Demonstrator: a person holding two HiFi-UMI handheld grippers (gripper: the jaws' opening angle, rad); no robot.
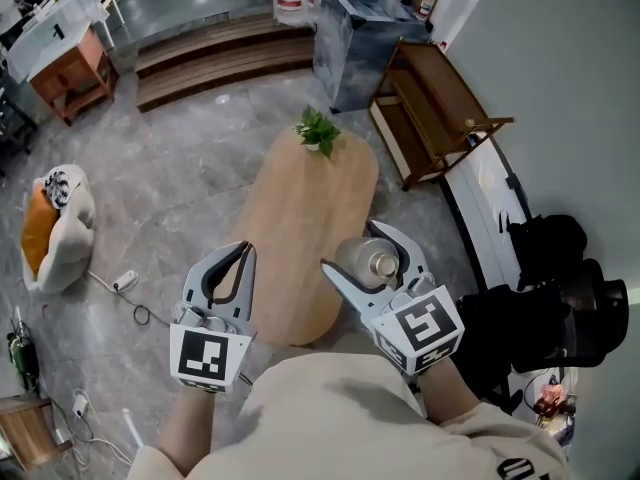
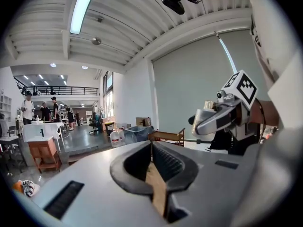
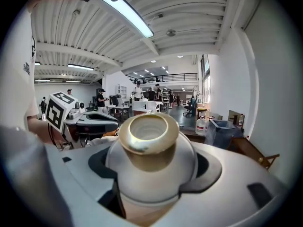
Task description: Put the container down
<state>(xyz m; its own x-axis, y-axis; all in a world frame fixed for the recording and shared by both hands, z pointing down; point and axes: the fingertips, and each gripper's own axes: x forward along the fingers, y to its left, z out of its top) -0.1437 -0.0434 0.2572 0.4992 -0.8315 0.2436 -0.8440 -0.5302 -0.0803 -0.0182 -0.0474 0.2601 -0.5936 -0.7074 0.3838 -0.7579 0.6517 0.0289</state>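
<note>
A silver container (image 1: 366, 262) with a gold neck sits between the jaws of my right gripper (image 1: 358, 251), which is shut on it above the near end of the oval wooden table (image 1: 300, 208). In the right gripper view the container (image 3: 149, 155) stands upright with its open mouth facing the camera, and the right gripper (image 3: 151, 178) clasps its round body. My left gripper (image 1: 243, 252) hovers over the table's near left edge, shut with nothing in it. The left gripper view shows the left gripper (image 2: 154, 174) closed, and the right gripper (image 2: 222, 117) held up at the right.
A small green plant (image 1: 318, 130) stands at the table's far end. Beyond it is a grey box (image 1: 355, 38), and a wooden bench (image 1: 440, 108) stands at the right. Black bags (image 1: 560, 298) lie at the right. A cushion (image 1: 55, 228) and cables (image 1: 125, 283) lie on the floor at the left.
</note>
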